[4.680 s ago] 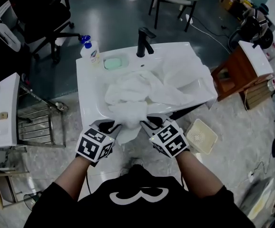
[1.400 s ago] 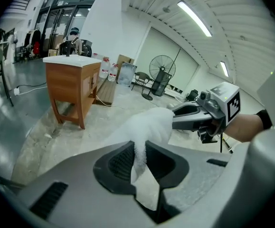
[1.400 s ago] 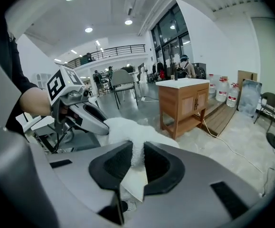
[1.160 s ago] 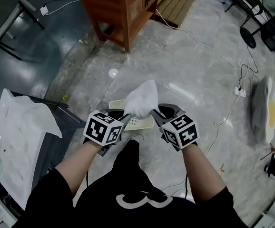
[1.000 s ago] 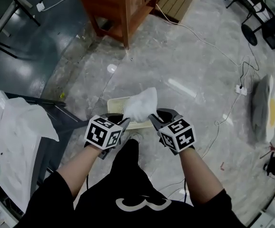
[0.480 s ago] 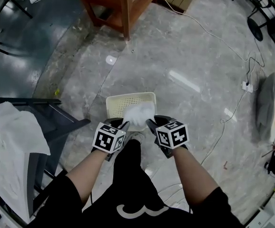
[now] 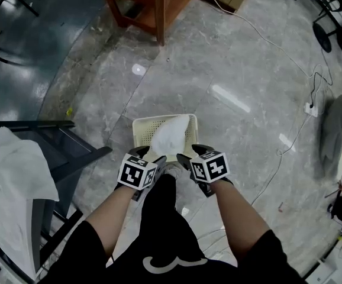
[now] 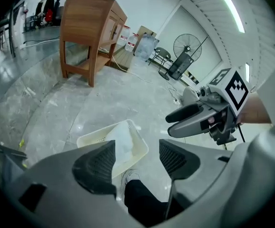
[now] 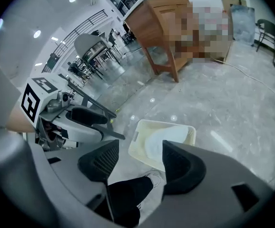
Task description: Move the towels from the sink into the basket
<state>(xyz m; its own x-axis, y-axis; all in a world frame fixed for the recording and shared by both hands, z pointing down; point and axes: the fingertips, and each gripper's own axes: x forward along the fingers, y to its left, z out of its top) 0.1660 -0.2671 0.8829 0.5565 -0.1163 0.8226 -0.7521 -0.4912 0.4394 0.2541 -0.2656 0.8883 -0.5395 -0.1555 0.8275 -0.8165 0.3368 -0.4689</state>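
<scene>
Two grippers are hanging just beside the basket (image 7: 139, 125), at its near rim: the left gripper (image 7: 149, 156) and the right gripper (image 7: 192, 154), square-marker cubes (image 7: 137, 173) facing up, have just been opening, jaws standing apart with nothing between. One white towel (image 7: 171, 134) is lying inside the basket.

Pale on grey veined stone floor (image 7: 230, 70)
My white cloth towel (image 7: 172, 132), cream perforated plastic basket (image 7: 140, 125) at twelve o'clock; black-and-white markers on my left gripper (image 7: 150, 155), right gripper (image 7: 190, 154).
</scene>
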